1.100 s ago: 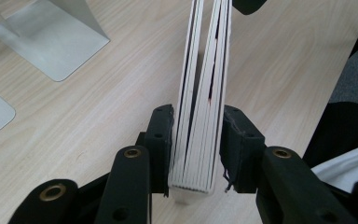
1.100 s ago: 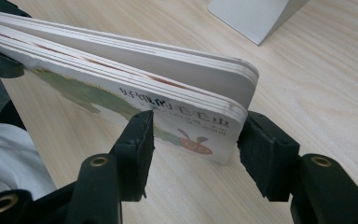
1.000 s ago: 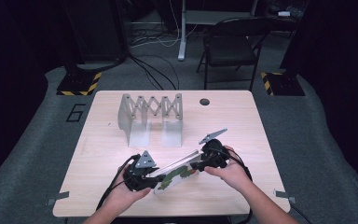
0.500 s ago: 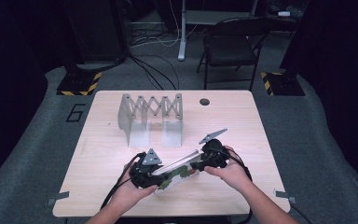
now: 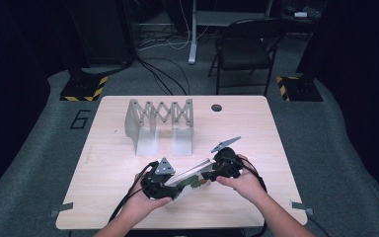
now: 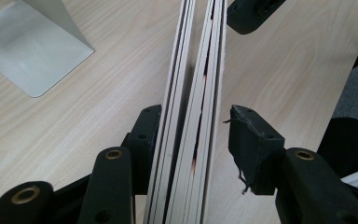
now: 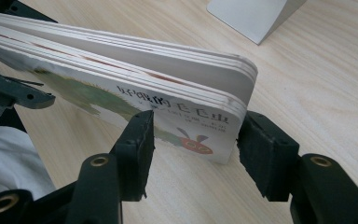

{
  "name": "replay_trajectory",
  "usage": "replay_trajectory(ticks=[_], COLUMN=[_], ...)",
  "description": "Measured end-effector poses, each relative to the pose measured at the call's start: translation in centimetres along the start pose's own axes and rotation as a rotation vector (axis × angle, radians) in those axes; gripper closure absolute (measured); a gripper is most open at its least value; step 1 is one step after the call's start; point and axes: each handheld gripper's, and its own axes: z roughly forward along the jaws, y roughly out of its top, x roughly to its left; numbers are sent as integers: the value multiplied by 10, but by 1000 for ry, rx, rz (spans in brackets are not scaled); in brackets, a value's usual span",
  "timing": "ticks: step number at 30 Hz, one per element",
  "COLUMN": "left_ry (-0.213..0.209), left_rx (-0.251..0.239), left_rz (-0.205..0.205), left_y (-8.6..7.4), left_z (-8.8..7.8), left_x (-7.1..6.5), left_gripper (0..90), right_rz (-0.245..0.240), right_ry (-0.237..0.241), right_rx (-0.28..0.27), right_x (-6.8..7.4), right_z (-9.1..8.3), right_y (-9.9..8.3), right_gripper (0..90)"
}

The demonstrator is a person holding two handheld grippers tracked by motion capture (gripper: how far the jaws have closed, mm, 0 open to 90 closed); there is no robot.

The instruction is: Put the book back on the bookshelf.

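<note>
Lower middle of frame: two hands are holding the left gripper [image 5: 170,183] and right gripper [image 5: 212,174] at opposite ends of a board book [image 5: 191,176], tilted above the table [image 5: 103,197]; left jaws have just been opening. Metal expanding rack [image 5: 159,123] is standing upper centre

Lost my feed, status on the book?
Left gripper just opening, right pad off the book. Right gripper clamps its other end. Bookend rack stands clear behind.

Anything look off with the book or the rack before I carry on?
The board book's pages gape apart in the left gripper view, and the pad on one left gripper finger looks frayed. The rack stands upright, nothing odd.
</note>
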Motion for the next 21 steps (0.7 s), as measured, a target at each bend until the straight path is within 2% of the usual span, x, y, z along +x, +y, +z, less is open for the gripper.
replay_trajectory(ticks=[2, 5, 7, 9, 14, 16, 19, 21], left_ry=[-9, -4, 5, -6, -2, -5, 16, 16], left_rx=[2, 18, 8, 2, -12, 1, 2, -6], left_rz=[-9, 6, 2, -11, -5, -3, -7, -7], left_y=[0, 0, -1, -1, -1, -1, -2, -3], left_z=[1, 3, 4, 3, 5, 6, 8, 8], left_x=[0, 1, 1, 0, 1, 1, 1, 2], left_gripper=[547, 550, 548, 544, 541, 541, 545, 567], right_rz=[4, 10, 17, 17, 13, 23, 21, 22], right_ry=[-1, 1, 2, 3, 5, 6, 7, 6], right_rx=[-3, -5, -3, -5, -13, -11, -5, -4], right_x=[0, 0, 0, 0, 0, 0, -1, -1], right_z=[0, 0, 0, 0, 0, 0, 1, 2], right_y=[-1, -1, -1, -2, -2, -2, -2, -3], right_gripper=[461, 462, 461, 462, 462, 462, 463, 465])
